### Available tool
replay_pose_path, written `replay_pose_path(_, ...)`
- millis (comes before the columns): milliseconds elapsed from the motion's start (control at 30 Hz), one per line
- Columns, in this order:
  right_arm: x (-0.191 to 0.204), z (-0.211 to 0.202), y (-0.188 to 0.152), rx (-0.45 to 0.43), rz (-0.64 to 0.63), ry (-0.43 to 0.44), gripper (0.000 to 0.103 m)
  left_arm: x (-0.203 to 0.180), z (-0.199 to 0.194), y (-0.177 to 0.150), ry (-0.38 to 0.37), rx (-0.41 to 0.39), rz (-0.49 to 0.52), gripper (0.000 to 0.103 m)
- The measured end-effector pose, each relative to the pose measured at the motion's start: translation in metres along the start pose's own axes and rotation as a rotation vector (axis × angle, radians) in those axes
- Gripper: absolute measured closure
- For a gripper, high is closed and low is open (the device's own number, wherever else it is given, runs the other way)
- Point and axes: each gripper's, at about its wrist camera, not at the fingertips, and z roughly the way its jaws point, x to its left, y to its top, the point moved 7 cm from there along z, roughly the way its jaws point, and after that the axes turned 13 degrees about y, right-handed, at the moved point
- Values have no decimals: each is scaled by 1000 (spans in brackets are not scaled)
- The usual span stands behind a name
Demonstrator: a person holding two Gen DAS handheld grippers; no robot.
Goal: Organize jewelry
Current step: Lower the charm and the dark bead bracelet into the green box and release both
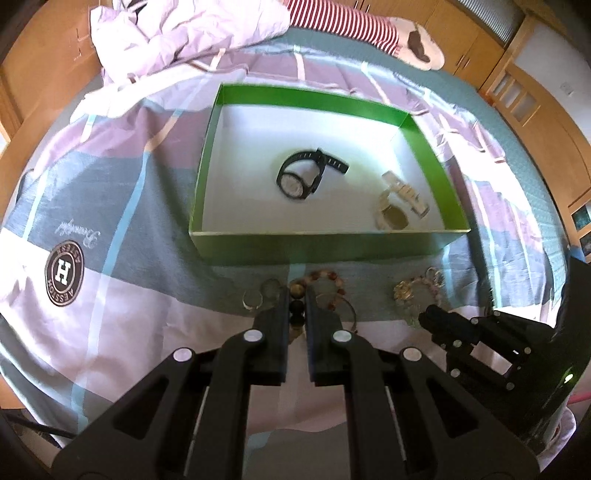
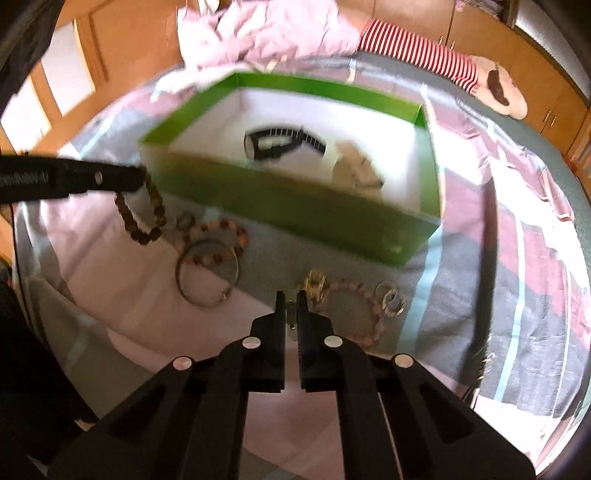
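Note:
A green box [image 1: 328, 242] with a white floor stands on the bed and holds a black watch [image 1: 299, 177] and pale gold watches [image 1: 399, 206]. My left gripper [image 1: 296, 295] is shut on a dark brown bead bracelet [image 2: 142, 218], which hangs from its tips just above the bedspread, left of the box [image 2: 295, 199]. My right gripper [image 2: 290, 299] is shut, with a small pale metal piece [image 2: 291, 317] pinched between its fingers, beside a gold trinket [image 2: 316, 282] and a pink bead bracelet [image 2: 354, 306]. In the left wrist view the right gripper [image 1: 428, 317] sits low at the right.
Loose on the bedspread in front of the box lie a reddish bead bracelet [image 2: 218, 240], a metal bangle [image 2: 207, 273], rings [image 1: 255, 299] and silver hoops [image 2: 391, 299]. A crumpled pink quilt [image 1: 177, 33] and a striped plush [image 1: 343, 22] lie behind. Wooden cabinets surround the bed.

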Motion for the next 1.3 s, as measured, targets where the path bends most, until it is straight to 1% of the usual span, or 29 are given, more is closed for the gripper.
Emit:
replay_pose_path(133,2,-16,15,-77,8,23,97,-3,-21,9,-5,-70,-3,95)
replay_pose_path(267,6,-35,26,-149,6,42,97,-5,-36,19,-32,-119,-19,95)
replay_pose_path(333,8,-44,35,-173,-2,41,97,-6,-42,25,-29,-131,-13,95)
replay_pose_path(433,8,-58,53,-219,0,46,97,-4,-59,45,-29,-176,-23,95)
replay_pose_path(533,4,-68,77,-257,13,63,97,-1,-72,65,-36,-209,-45,95)
replay_pose_path(567,3,-70,84,-266,12,61,97,0,-75,73,-30,-222,-51,95)
replay_pose_path(633,0,-69,97,-286,5,41,97,4,-75,89,7,-245,-60,95)
replay_pose_path(733,-8,-54,111,-288,28,32,97,9,-61,99,27,-231,-68,95)
replay_pose_path(833,-17,-28,117,-260,41,3,97,13,-36,103,54,-199,-69,95)
replay_pose_path(900,-22,-11,117,-229,53,-11,97,12,-16,106,67,-185,-57,95)
replay_pose_path(967,-28,8,113,-190,66,-27,97,11,0,104,78,-152,-50,95)
replay_pose_path(1000,-30,14,111,-177,69,-29,97,9,9,102,85,-131,-43,95)
replay_pose_path(1100,-33,26,104,-140,74,-45,97,3,21,97,100,-111,-16,95)
replay_pose_path(1167,-33,25,102,-136,74,-47,91,0,21,95,102,-115,-10,90)
replay_pose_path(1200,-33,21,101,-146,72,-46,79,-2,19,94,100,-121,-5,81)
replay_pose_path(1233,-33,17,100,-156,72,-49,65,-3,17,94,101,-127,-2,68)
replay_pose_path(1300,-31,4,97,-189,65,-58,52,-5,12,93,117,-153,5,57)
